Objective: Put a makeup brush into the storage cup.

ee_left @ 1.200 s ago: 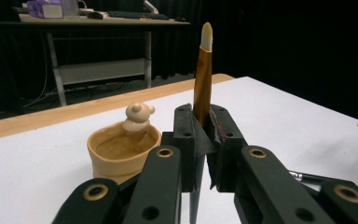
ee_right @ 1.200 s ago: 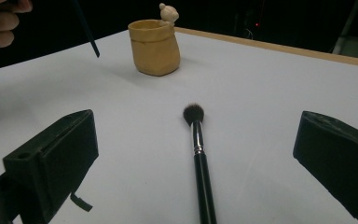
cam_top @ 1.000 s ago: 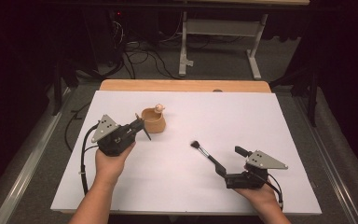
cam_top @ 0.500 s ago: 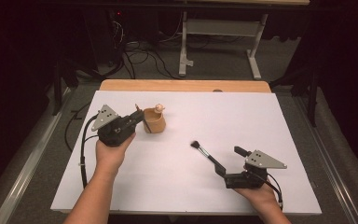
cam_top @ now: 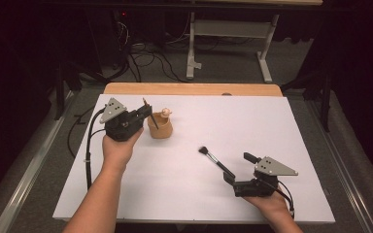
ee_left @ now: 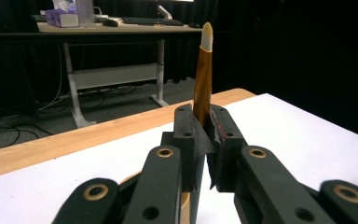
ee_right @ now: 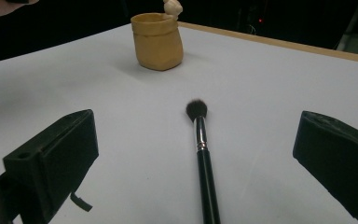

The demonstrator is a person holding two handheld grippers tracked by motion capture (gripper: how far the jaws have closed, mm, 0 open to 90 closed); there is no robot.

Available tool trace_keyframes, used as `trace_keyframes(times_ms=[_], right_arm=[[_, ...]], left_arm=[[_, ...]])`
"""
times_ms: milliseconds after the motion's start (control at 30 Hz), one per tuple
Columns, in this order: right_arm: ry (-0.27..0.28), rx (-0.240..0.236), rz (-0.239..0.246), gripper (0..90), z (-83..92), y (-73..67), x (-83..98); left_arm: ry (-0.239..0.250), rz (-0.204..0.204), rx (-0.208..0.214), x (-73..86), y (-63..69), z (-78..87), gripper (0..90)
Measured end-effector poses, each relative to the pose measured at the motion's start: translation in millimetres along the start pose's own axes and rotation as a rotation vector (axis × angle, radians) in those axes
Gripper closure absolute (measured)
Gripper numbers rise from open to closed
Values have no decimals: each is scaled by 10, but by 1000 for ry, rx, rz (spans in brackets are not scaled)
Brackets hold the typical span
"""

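1. Since a second ago the left gripper (cam_top: 143,115) has come up and moved toward the far side of the table, so it now sits right beside the cup (cam_top: 160,127) instead of lower down. The right gripper (cam_top: 230,178) hasn't budged.
2. Left claw is clenched on a thin brown brush (ee_left: 203,74). In the left gripper view it stands nearly upright out of the pads with its pale end on top; from the high view its tip pokes up just over the cup's near rim.
3. Right claw is released, jaws spread wide, with the black makeup brush (ee_right: 202,154) lying flat on the white board (cam_top: 272,126) between them, bristles pointing toward the cup. Pads aren't touching it.
4. What could go wrong, I reckon: the brown brush is pinched low on a skinny handle, so it could pivot or slip as it's tipped into the cup. The cup looks light and has a little figure (cam_top: 165,112) on its rim, so a bump from the jaws could tip or shove it.
5. Brands or writing: nothing readable anywhere, as far as I can tell.
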State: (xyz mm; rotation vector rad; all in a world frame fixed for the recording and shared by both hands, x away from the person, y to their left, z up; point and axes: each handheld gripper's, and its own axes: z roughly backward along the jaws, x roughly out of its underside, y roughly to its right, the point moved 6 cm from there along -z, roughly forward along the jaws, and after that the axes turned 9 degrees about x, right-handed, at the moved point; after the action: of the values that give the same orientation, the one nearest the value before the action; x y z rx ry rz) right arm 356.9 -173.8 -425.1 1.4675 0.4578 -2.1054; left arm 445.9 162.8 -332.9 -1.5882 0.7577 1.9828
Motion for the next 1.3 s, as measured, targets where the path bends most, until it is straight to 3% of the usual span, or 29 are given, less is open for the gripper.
trace_keyframes(times_ms=[533, 833, 1133, 1300], right_arm=[[5, -5, -2, 10, 7, -1, -4], [9, -5, -8, 10, 18, 7, -8], [5, -4, -12, 10, 11, 7, -1], [7, -4, -11, 11, 17, 14, -1]], left_arm=[[-4, 24, -50, -39, -197, -153, 826], [-7, 17, -64, -82, -229, -192, 825], [-36, 40, -75, -13, -301, -249, 825], [-50, 29, -76, 13, -282, -268, 825]])
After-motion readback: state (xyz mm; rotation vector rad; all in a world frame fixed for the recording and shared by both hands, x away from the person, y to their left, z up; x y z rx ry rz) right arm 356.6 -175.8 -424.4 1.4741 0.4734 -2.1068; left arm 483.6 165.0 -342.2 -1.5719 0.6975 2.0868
